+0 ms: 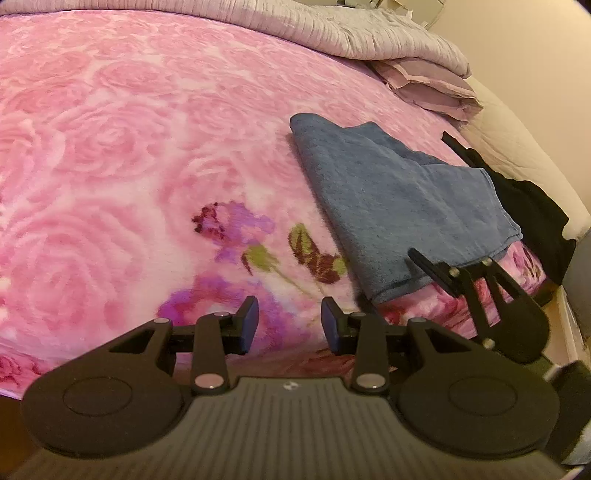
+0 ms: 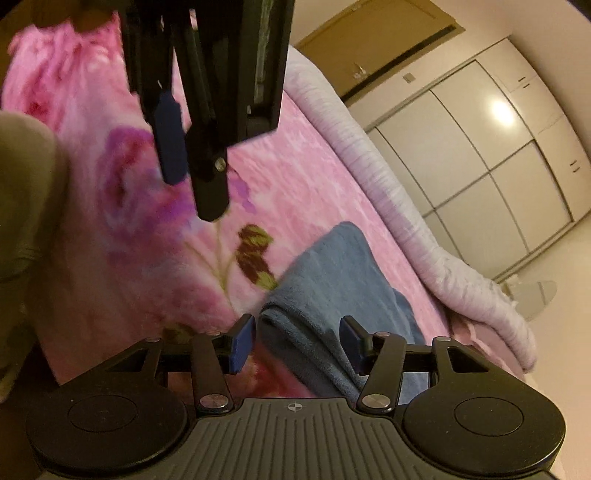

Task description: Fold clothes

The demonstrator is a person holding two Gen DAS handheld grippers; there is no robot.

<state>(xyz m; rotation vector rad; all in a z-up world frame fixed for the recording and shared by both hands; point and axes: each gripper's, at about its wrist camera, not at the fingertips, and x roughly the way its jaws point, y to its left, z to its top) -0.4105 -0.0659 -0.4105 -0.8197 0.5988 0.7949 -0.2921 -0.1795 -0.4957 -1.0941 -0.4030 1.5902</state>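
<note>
Bed covering: a pink rose-print fleece blanket (image 1: 122, 155) spreads across the whole sleeping surface, with purple blooms and green-and-maroon leaves printed near the front edge. Bedding at the far side: a ribbed lilac quilt (image 1: 332, 33) lies bunched along the blanket's far edge, with a folded mauve sheet (image 1: 432, 86) tucked beside it. Storage: a white built-in wardrobe (image 2: 491, 147) fills the wall beyond the bed, next to a brown door (image 2: 373, 40). Task item: a blue towel (image 1: 399, 199), folded into a long layered strip, lies flat on the blanket near the bed's right edge. Adjacent item: a black garment (image 1: 532, 210) lies just beyond the towel and hangs over the mattress edge. Tool, left: the left gripper (image 1: 289, 325) hovers above the blanket's purple flower, jaws spread, nothing between them, the towel's near corner just to its right. Tool, right: the right gripper (image 2: 297, 341) sits low over the near end of the towel, jaws spread with the folded blue cloth showing between the fingers; whether a pad touches the cloth cannot be told.
</note>
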